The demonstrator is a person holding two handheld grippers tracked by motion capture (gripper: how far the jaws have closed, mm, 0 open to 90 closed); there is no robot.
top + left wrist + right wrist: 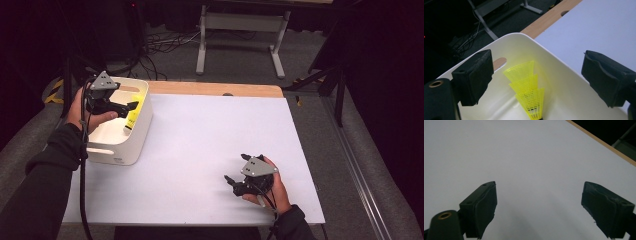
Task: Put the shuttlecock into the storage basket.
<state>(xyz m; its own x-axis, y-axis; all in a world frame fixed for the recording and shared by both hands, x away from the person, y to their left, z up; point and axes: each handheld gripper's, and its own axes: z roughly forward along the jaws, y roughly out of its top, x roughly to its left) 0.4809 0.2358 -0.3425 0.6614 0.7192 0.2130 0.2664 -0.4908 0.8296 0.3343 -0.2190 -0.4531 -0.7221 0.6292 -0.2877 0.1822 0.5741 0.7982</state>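
Observation:
A white bin (141, 131) stands at the table's left edge. Inside it leans a stack of yellow mesh shuttlecocks (133, 113), skirts up against the far wall (527, 85). My left gripper (131, 106) hovers over the bin's opening, open, with nothing between its jaws; in the left gripper view (537, 78) the shuttlecocks lie below and between the jaws, apart from them. My right gripper (231, 182) rests low over the white tabletop at the front right, open and empty; in its own view (539, 207) bare table lies between the jaws.
The white tabletop (215, 140) has a wooden strip (215, 89) along its far edge. Beyond the table stand a white desk frame (240, 30), loose cables on the grey floor and dark stands at both sides.

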